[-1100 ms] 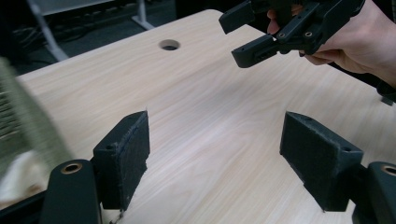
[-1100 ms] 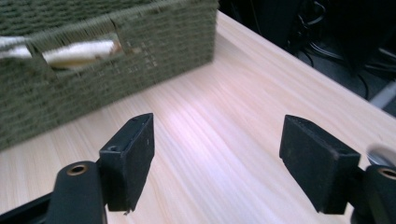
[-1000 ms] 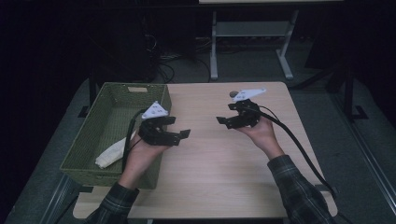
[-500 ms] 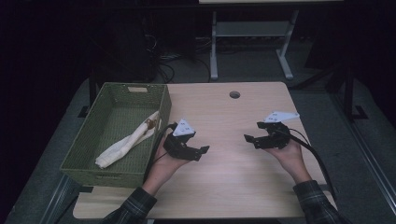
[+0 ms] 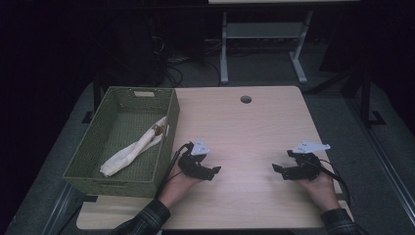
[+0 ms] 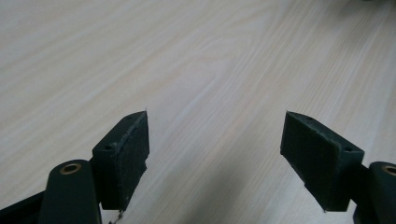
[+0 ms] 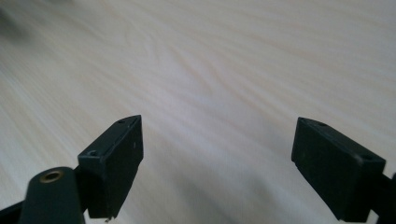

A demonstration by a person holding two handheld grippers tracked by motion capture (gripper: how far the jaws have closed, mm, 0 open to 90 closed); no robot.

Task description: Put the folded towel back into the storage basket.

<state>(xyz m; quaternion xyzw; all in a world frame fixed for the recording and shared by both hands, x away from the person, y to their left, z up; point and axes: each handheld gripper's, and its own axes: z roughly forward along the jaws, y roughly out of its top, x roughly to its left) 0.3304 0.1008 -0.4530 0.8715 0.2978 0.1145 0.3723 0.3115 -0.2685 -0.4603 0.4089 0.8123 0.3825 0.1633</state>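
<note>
A green woven basket [image 5: 166, 128] stands on the table's left side with a rolled cream cloth [image 5: 134, 150] lying inside it. To the basket's right, low over the bare wood, my left gripper [image 5: 214, 170] is held open with nothing between its jaws; in the left gripper view the left gripper [image 6: 215, 158] has only tabletop under it. Near the table's right front my right gripper [image 5: 278, 170] is open as well, its jaws pointing left, and in the right gripper view the right gripper [image 7: 217, 168] spans bare wood.
The light wooden table [image 5: 244, 127] has a round cable hole [image 5: 245, 99] near its far edge. Beyond it stand a white metal frame [image 5: 264, 34] and cables on the dark floor. A black cable [image 5: 337, 181] trails from the right gripper.
Both hands have drawn back toward the table's front edge and spread apart. The left gripper left the basket, where the cloth stays; both grippers have sunk lower and stay open.
</note>
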